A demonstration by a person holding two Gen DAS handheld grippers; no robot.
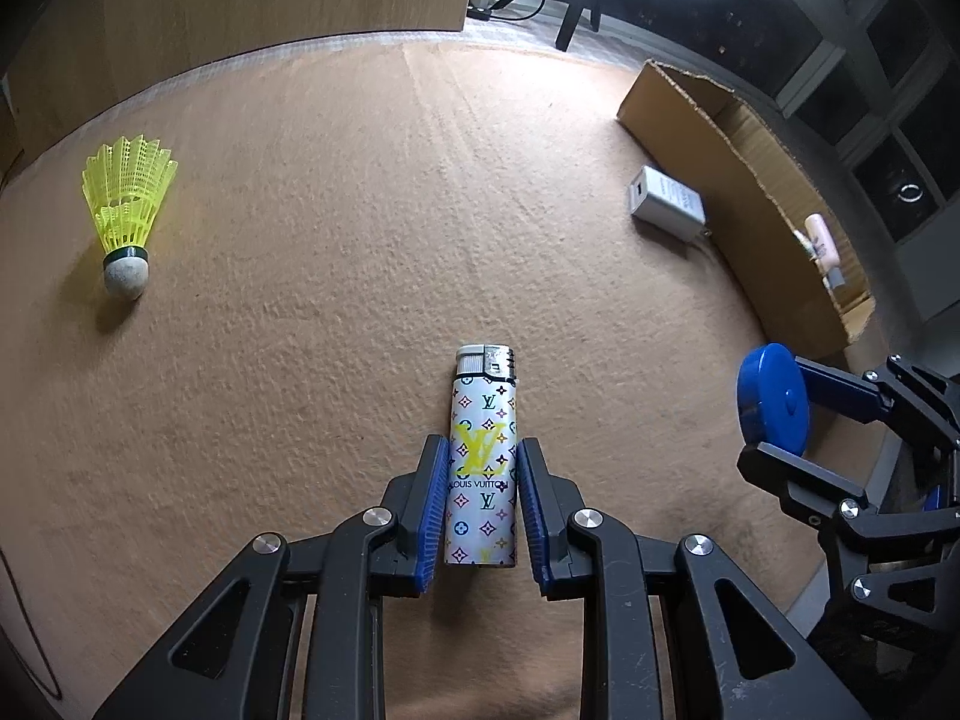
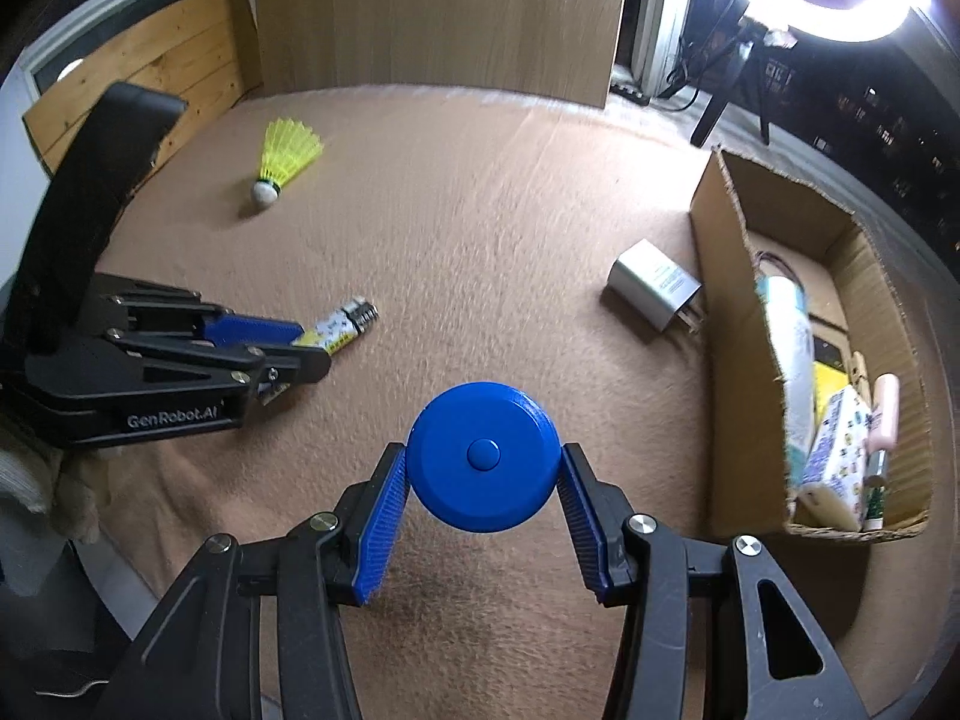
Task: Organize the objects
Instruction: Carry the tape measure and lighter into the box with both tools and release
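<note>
A white lighter (image 1: 480, 456) with a coloured monogram print lies lengthwise between the blue pads of my left gripper (image 1: 481, 444), which is shut on its lower body. From the right wrist view the same lighter (image 2: 348, 321) sticks out of the left gripper (image 2: 312, 345) just over the tan cloth. My right gripper (image 2: 482, 450) is shut on a round blue disc (image 2: 480, 456) with a centre button, its pads pressing the rim on both sides. The left wrist view has that disc (image 1: 771, 396) at the right, in the right gripper (image 1: 771, 411).
A yellow shuttlecock (image 1: 129, 198) (image 2: 285, 159) lies at the far left of the cloth. A grey charger (image 2: 651, 285) (image 1: 666, 201) rests beside an open cardboard box (image 2: 732, 312) (image 1: 750, 180) holding several items. A wooden panel (image 2: 438, 18) stands at the back.
</note>
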